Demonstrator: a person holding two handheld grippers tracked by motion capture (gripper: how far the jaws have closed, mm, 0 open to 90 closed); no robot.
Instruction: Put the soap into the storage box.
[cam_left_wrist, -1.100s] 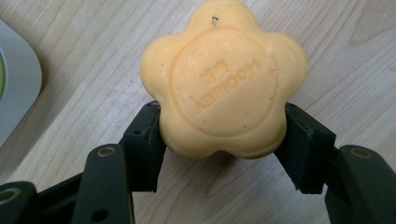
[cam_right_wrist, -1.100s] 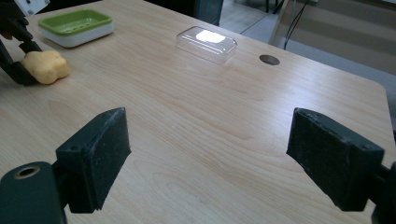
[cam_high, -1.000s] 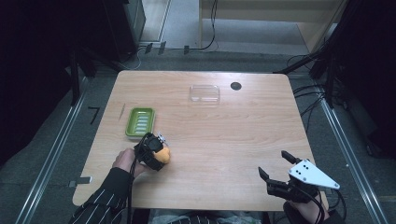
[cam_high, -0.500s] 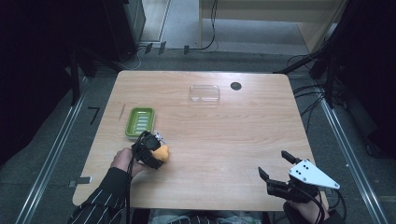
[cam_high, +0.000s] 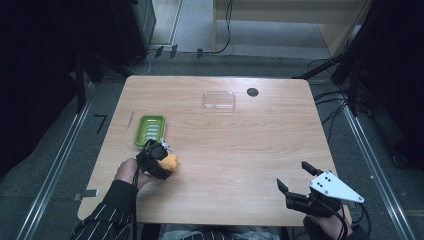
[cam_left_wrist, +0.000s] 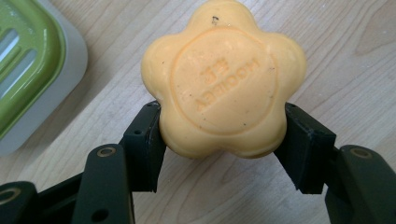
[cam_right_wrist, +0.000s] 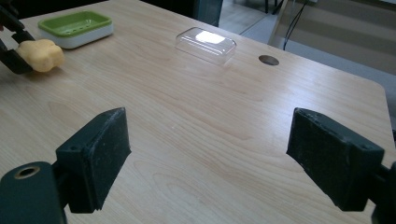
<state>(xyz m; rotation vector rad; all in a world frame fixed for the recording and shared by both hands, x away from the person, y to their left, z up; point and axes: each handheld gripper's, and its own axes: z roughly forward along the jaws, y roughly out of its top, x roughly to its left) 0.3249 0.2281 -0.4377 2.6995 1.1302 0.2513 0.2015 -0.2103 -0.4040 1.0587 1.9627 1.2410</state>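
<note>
While the right gripper (cam_high: 296, 181) sits at the near right table edge, jaws wide apart with nothing between them, the left gripper (cam_high: 161, 161) clamps the orange flower-shaped soap (cam_left_wrist: 224, 79) from both sides, at the near left of the wooden table (cam_high: 240, 145). Just beyond the soap: green soap dish (cam_high: 149, 130). Farther back, well apart: clear plastic lid (cam_high: 219, 100), then a dark round hole (cam_high: 252, 92).

A flower-shaped orange soap bar (cam_left_wrist: 223, 81) with a round embossed stamp on its face, pinched at two sides just above the wooden table, just beside a green soap dish (cam_left_wrist: 28, 60).
</note>
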